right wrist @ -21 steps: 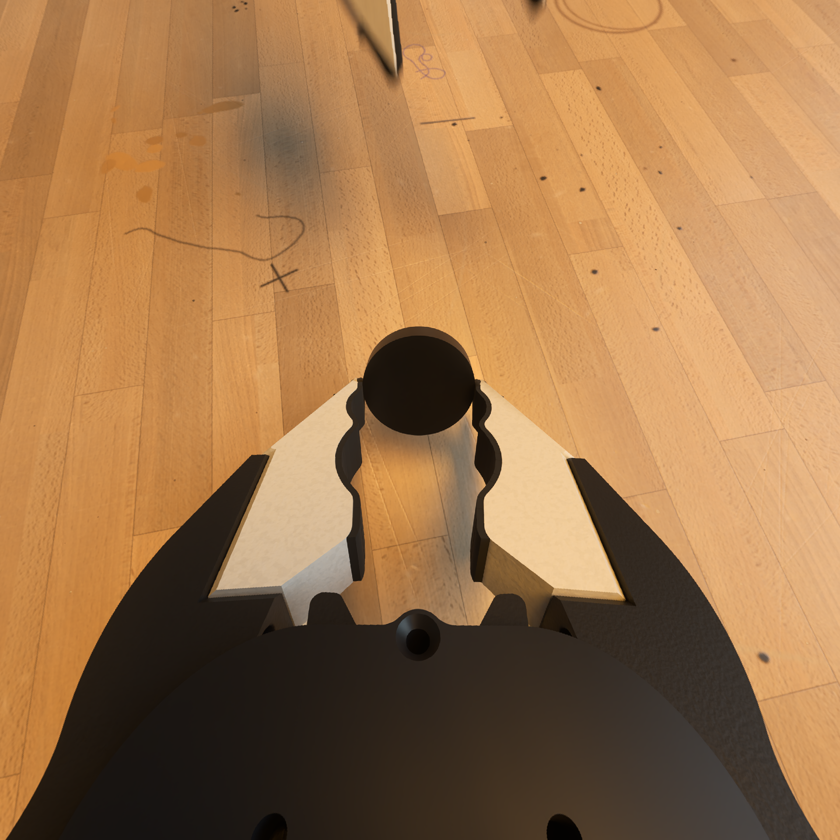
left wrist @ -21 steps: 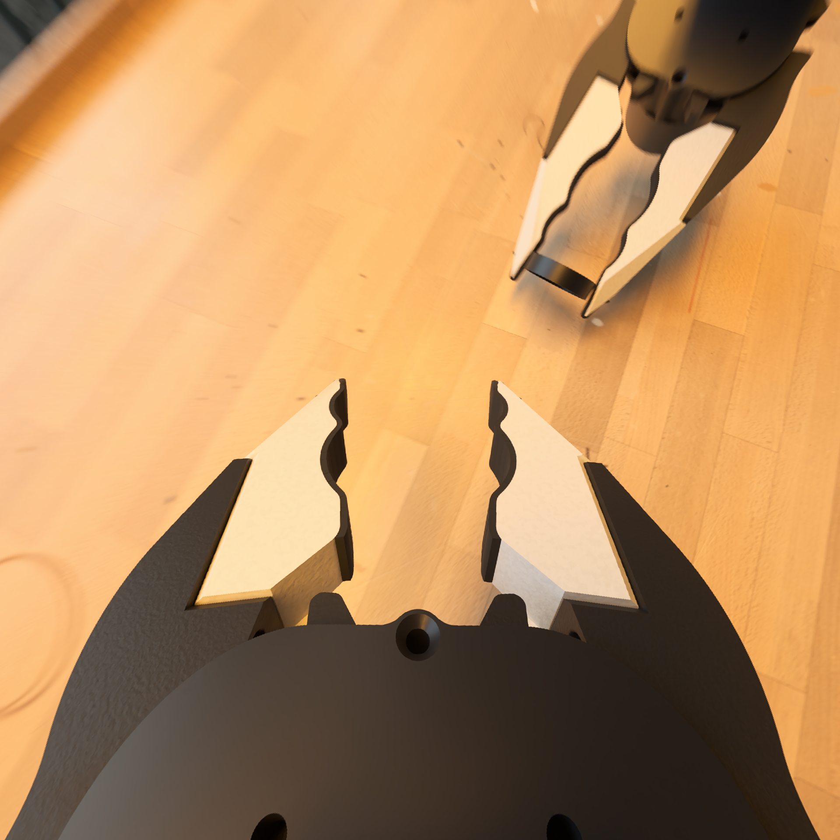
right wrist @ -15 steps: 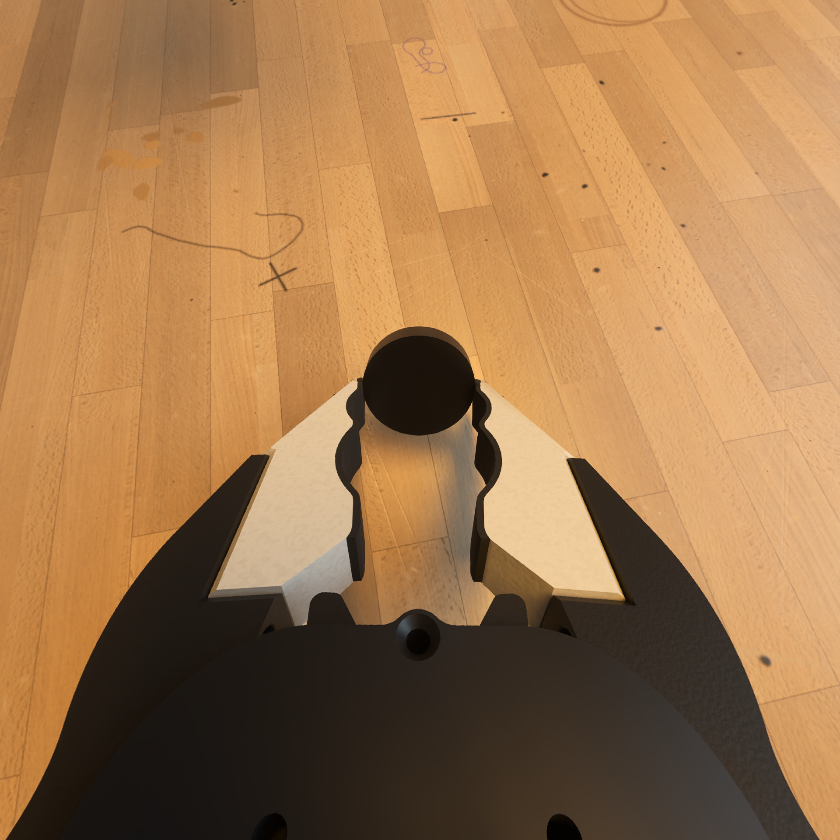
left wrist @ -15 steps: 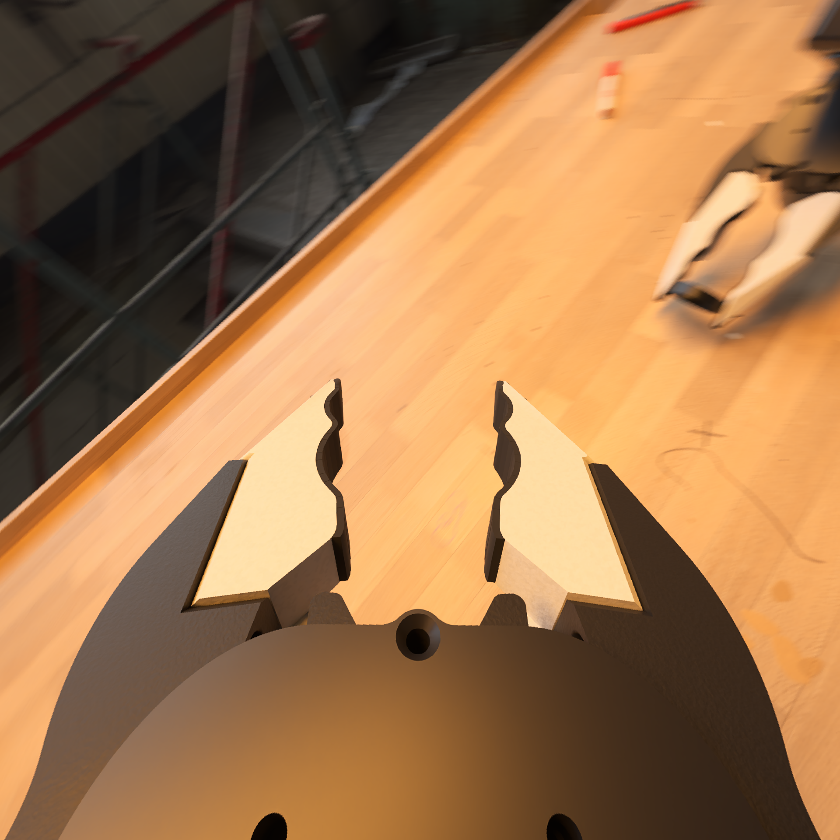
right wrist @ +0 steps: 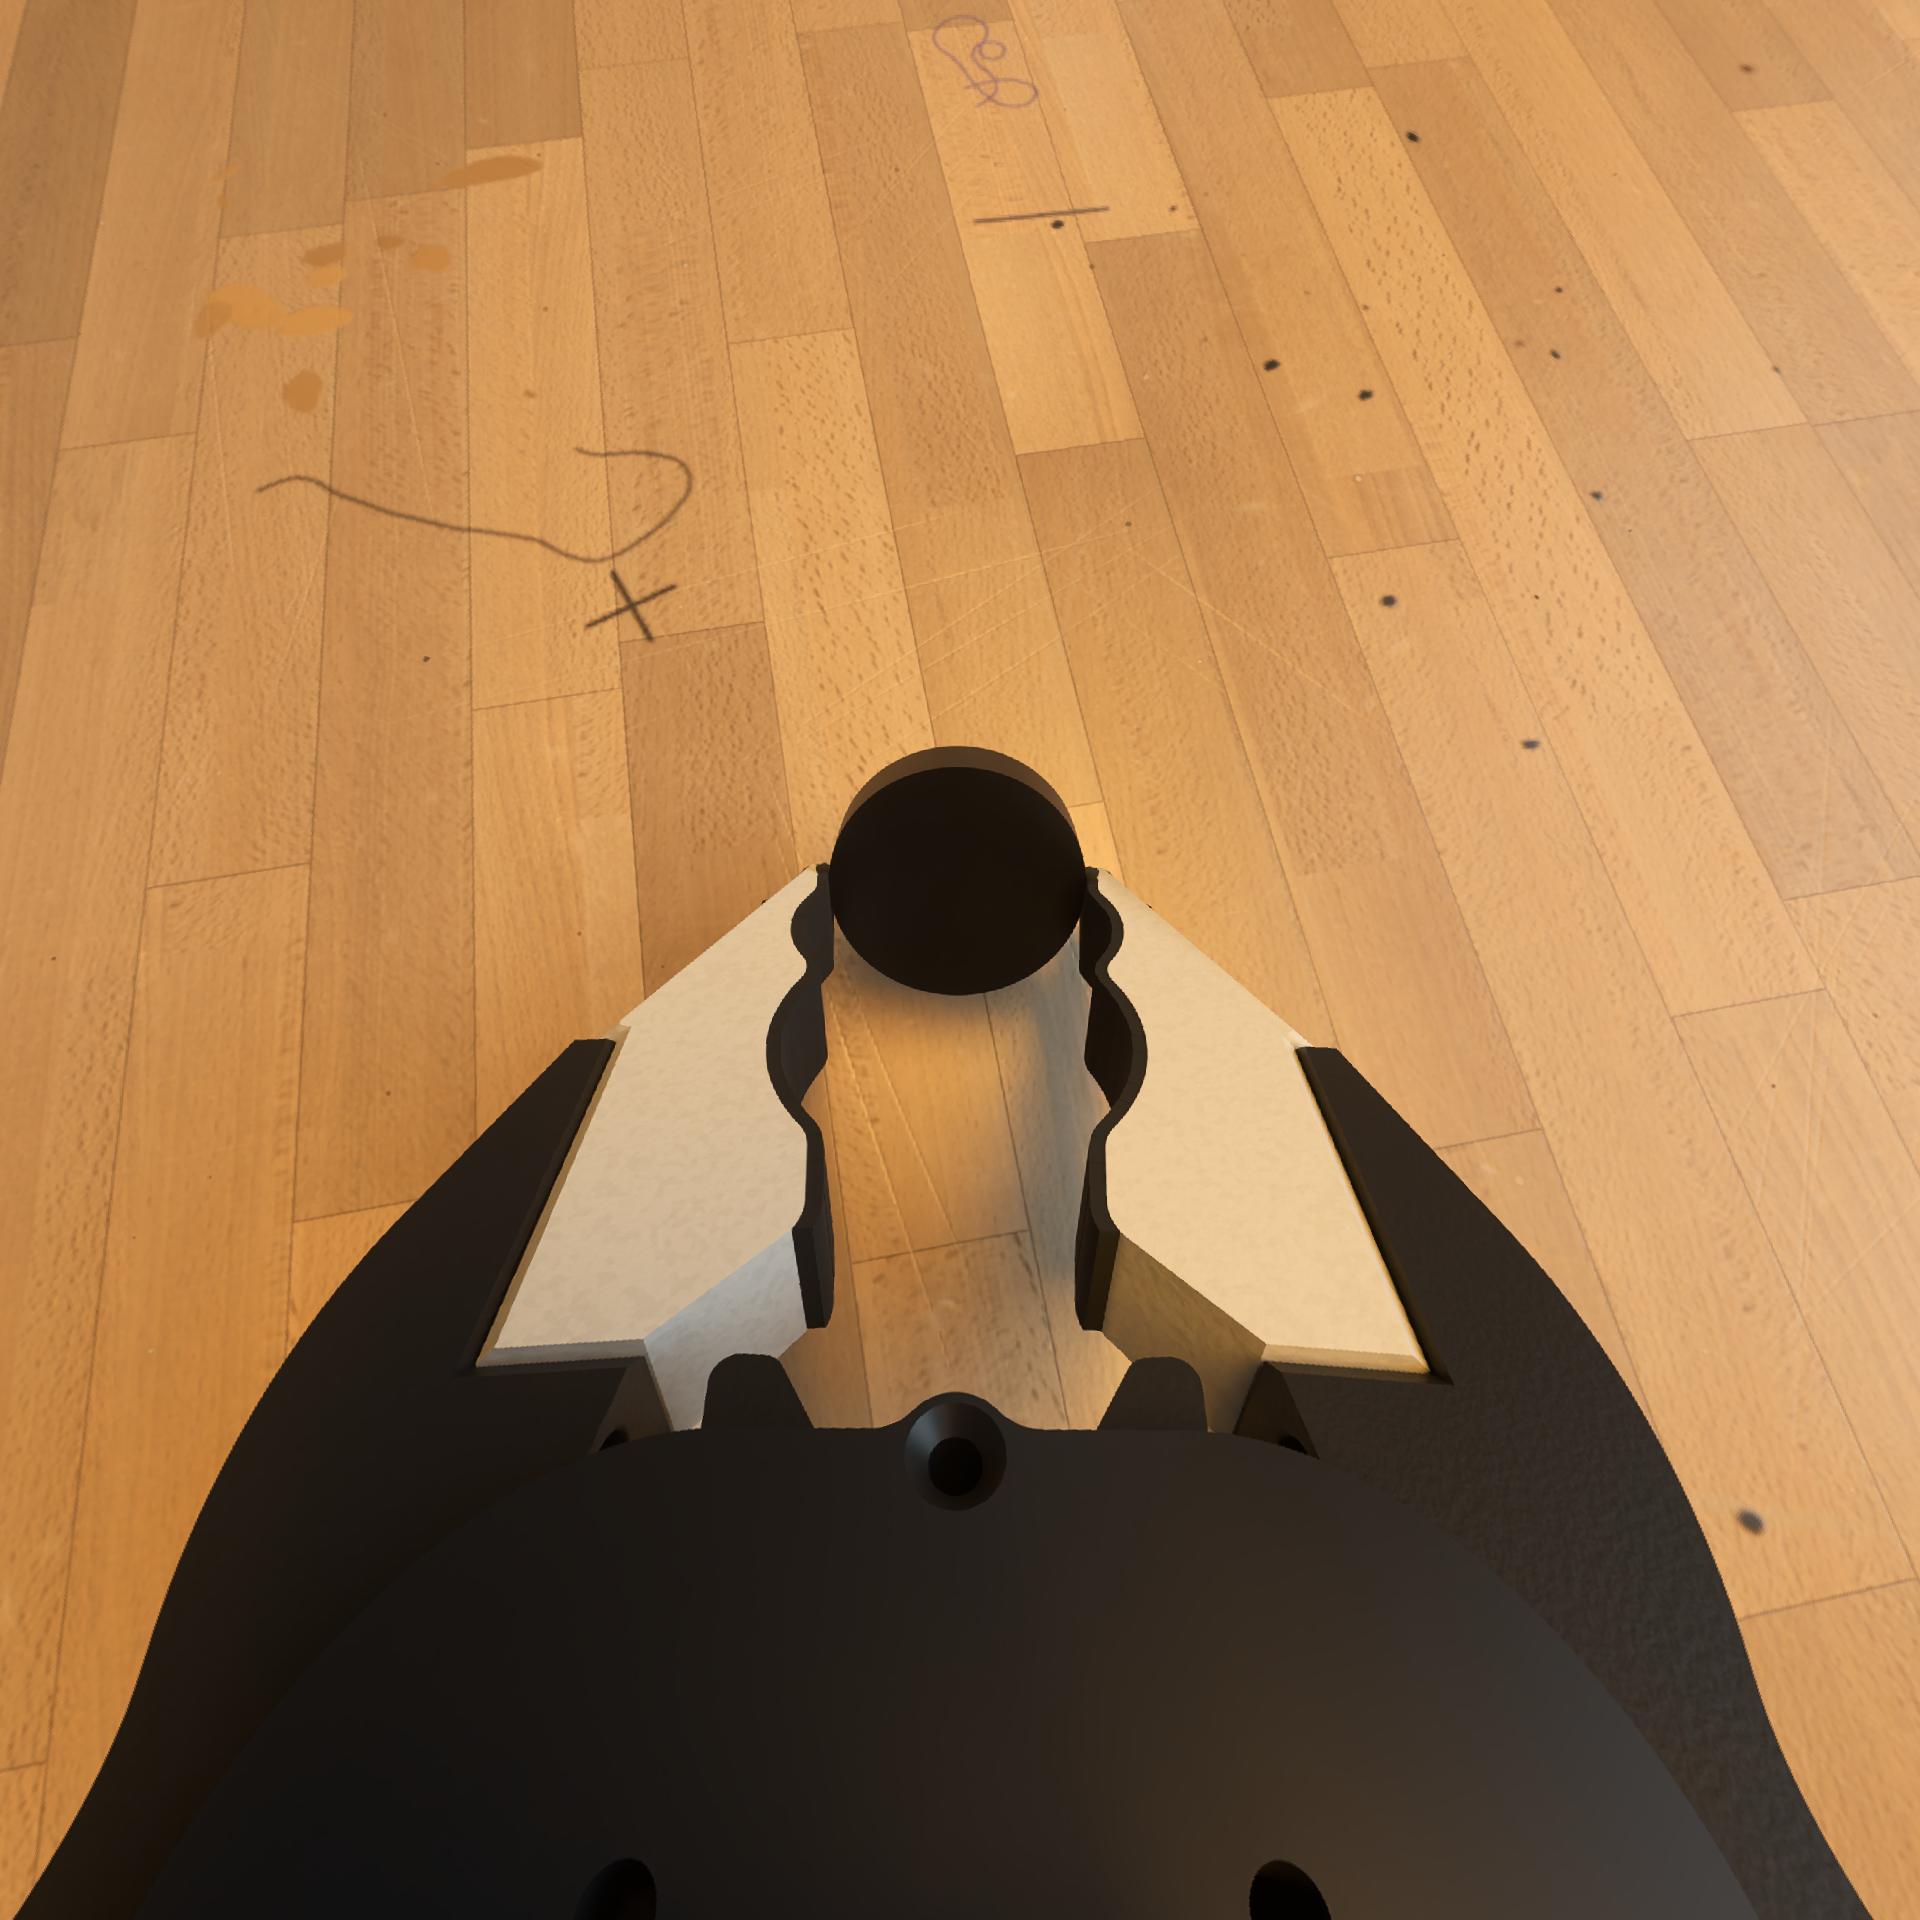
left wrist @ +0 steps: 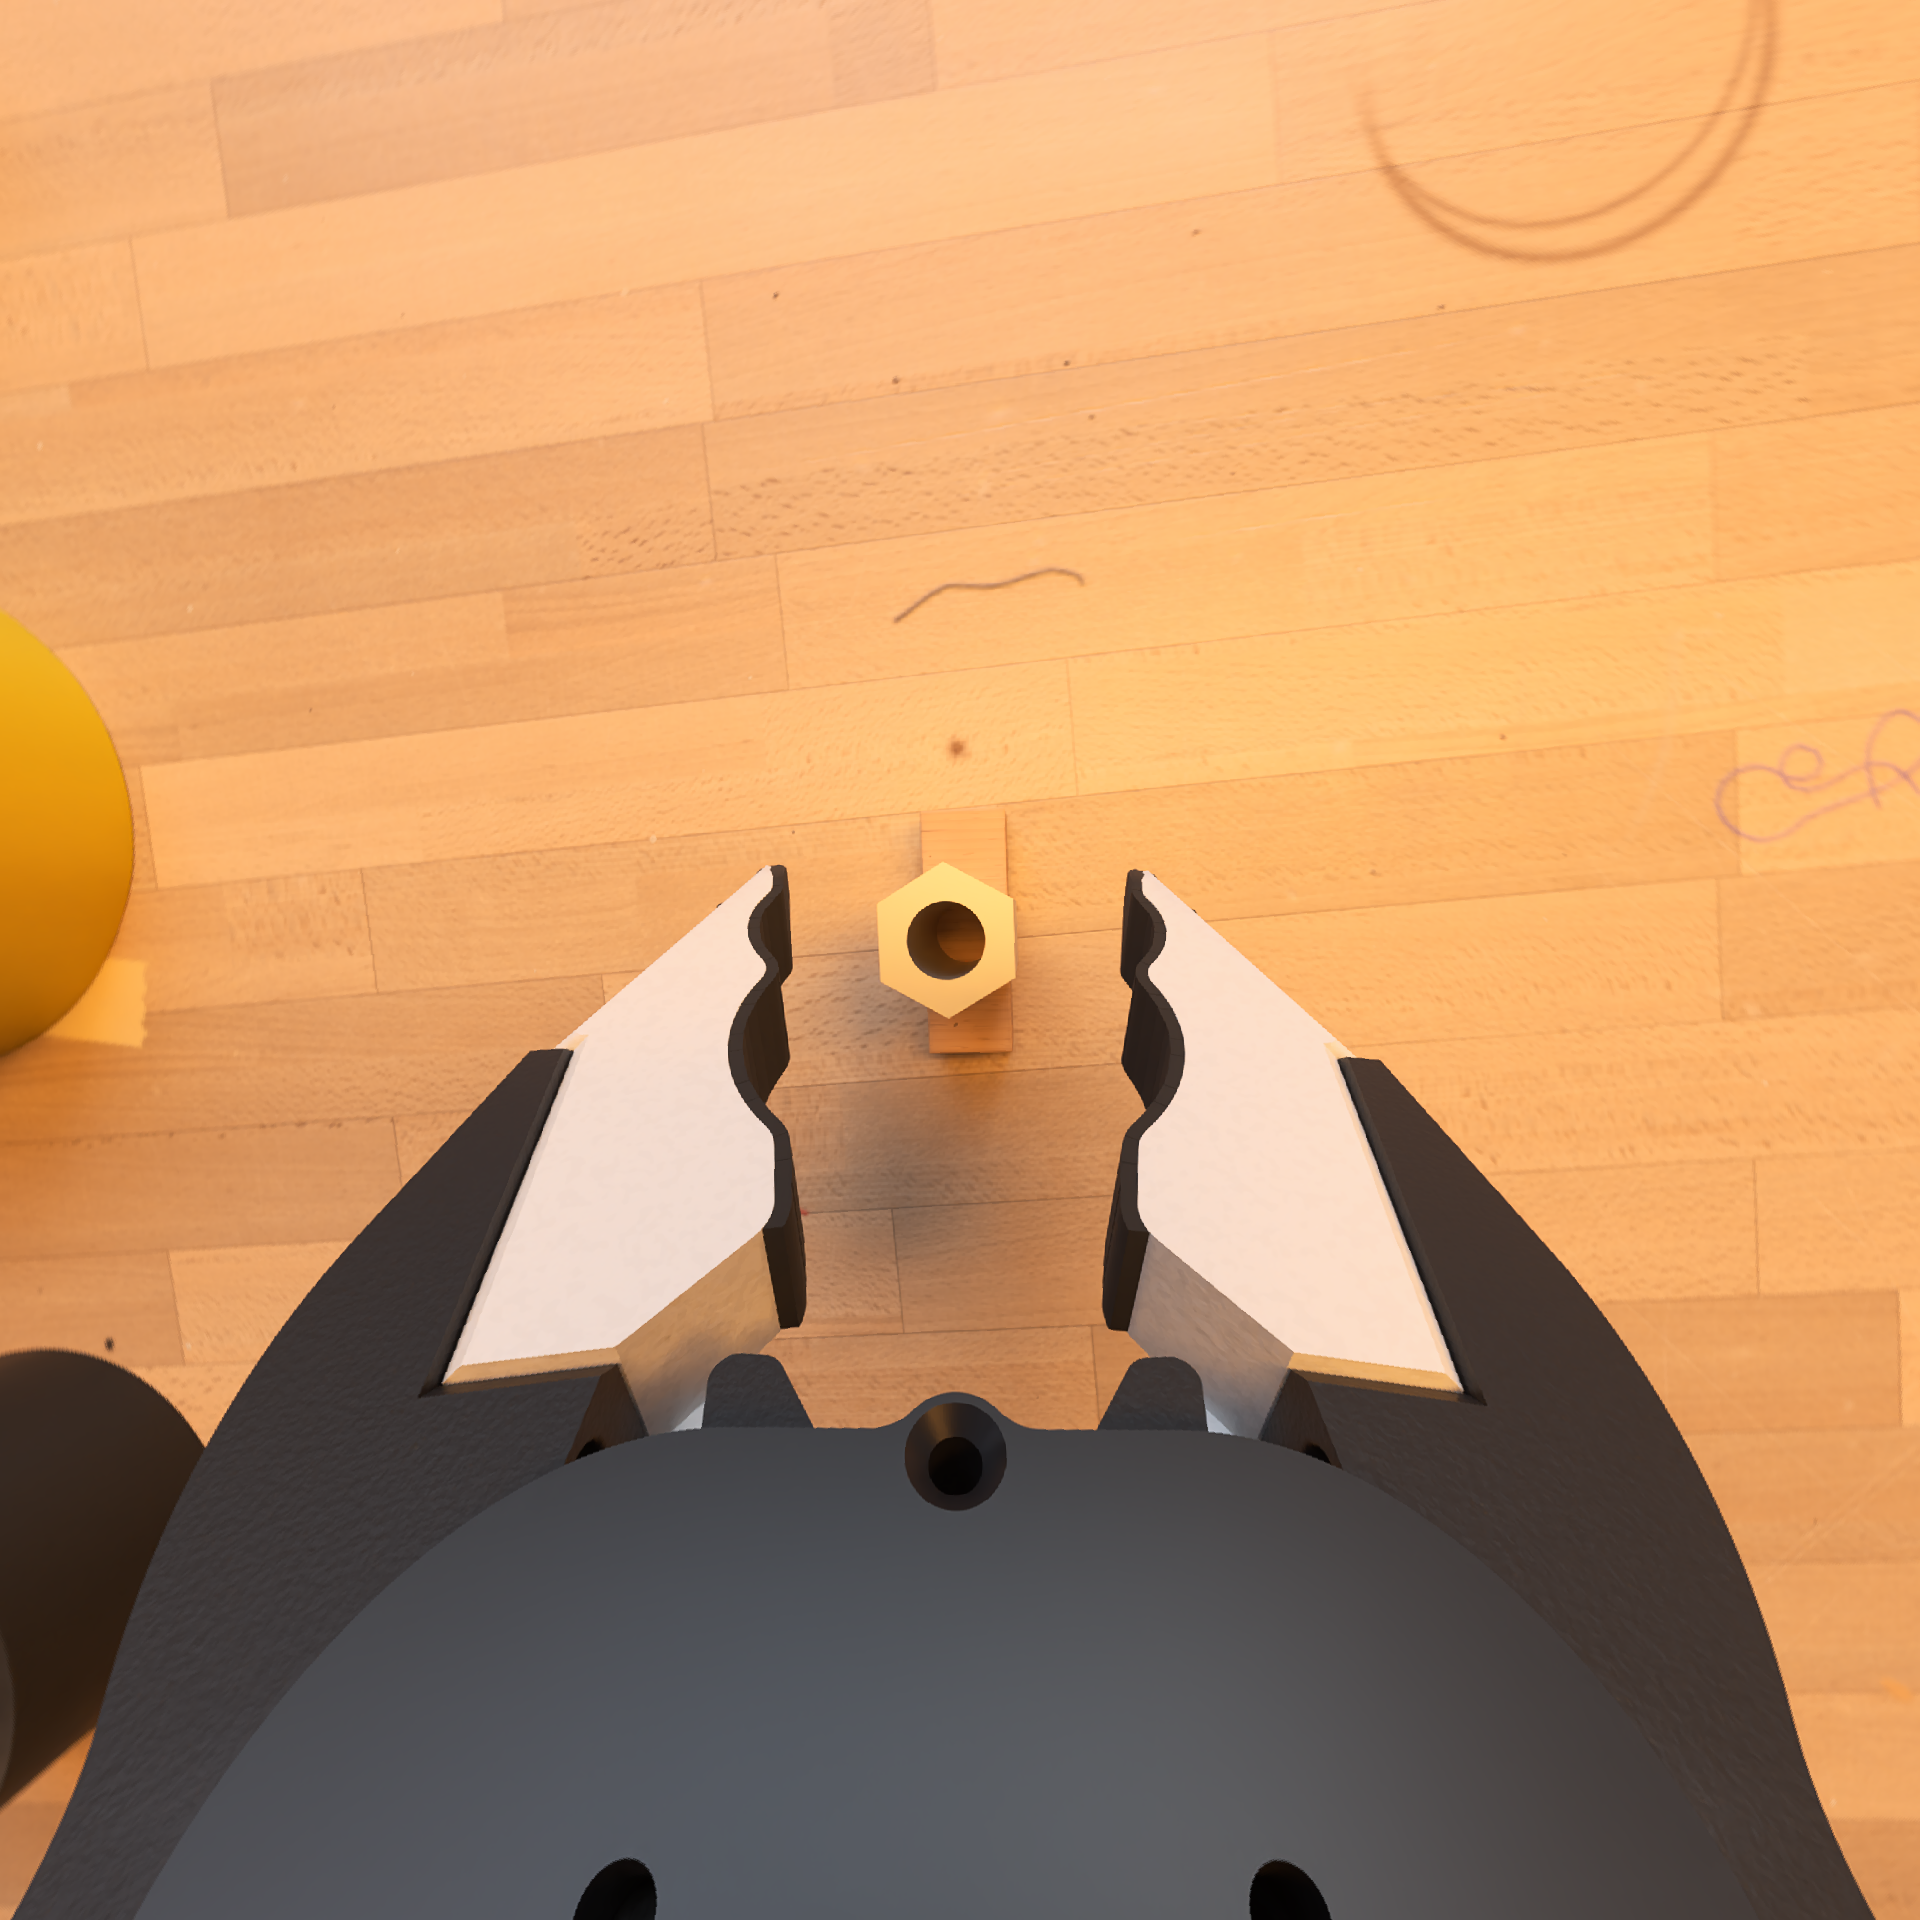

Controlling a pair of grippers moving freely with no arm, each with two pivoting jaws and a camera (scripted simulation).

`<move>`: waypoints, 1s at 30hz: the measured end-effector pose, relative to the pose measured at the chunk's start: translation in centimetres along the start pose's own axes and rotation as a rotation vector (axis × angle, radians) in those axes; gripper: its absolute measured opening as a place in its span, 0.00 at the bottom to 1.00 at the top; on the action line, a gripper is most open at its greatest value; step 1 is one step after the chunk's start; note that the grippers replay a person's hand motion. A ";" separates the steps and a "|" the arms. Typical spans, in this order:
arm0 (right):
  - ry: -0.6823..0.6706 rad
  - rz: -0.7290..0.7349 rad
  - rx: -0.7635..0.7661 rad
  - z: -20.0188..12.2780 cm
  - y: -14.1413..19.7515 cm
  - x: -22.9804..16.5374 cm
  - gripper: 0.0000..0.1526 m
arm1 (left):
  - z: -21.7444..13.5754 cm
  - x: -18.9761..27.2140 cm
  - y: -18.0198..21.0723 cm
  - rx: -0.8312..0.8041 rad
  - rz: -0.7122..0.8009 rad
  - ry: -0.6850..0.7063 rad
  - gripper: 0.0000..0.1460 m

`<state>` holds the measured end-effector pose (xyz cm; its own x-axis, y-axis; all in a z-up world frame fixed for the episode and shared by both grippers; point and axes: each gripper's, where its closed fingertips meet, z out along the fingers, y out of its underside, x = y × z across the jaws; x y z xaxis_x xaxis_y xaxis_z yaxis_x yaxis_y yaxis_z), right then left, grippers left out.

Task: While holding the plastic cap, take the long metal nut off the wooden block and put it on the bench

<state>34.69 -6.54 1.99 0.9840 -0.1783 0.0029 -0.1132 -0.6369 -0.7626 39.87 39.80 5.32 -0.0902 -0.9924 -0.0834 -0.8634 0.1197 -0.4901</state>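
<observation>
In the left wrist view I look straight down on a brass-coloured hexagonal long nut (left wrist: pixel 945 938) standing upright on a small wooden block (left wrist: pixel 966 836) on the bench. My left gripper (left wrist: pixel 954 883) is open and empty, above the nut, its fingertips on either side of it with gaps both sides. In the right wrist view my right gripper (right wrist: pixel 956 883) is shut on a round black plastic cap (right wrist: pixel 956 873), held at the fingertips above the bench.
A large yellow rounded object (left wrist: pixel 52 831) stands at the left edge of the left wrist view, with a dark rounded thing (left wrist: pixel 73 1538) below it. The wooden bench (right wrist: pixel 1351 520) carries pencil marks, stains and dots.
My left gripper has swung away from the bench edge and the right gripper and now looks straight down over the nut and block. The right gripper holds still with the cap.
</observation>
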 end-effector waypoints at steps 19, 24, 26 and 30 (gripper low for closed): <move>0.012 -0.047 -0.026 0.2 0.3 -0.4 0.31 | 2.0 -0.9 1.9 -0.089 -0.136 0.005 0.37; 0.015 -0.053 -0.029 0.2 0.3 -0.4 0.31 | 1.0 -0.7 1.4 -0.046 -0.144 0.006 0.35; 0.017 -0.056 -0.030 0.2 0.3 -0.4 0.31 | 0.4 -0.5 0.7 0.006 -0.156 0.015 0.34; 0.017 -0.059 -0.034 0.2 0.4 -0.5 0.31 | -0.2 0.1 -0.5 0.126 -0.215 0.122 0.33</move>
<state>34.21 -6.55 1.58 0.9866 -0.1523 0.0589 -0.0597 -0.6718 -0.7383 40.15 39.59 5.71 0.0229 -0.9905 0.1357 -0.8013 -0.0994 -0.5899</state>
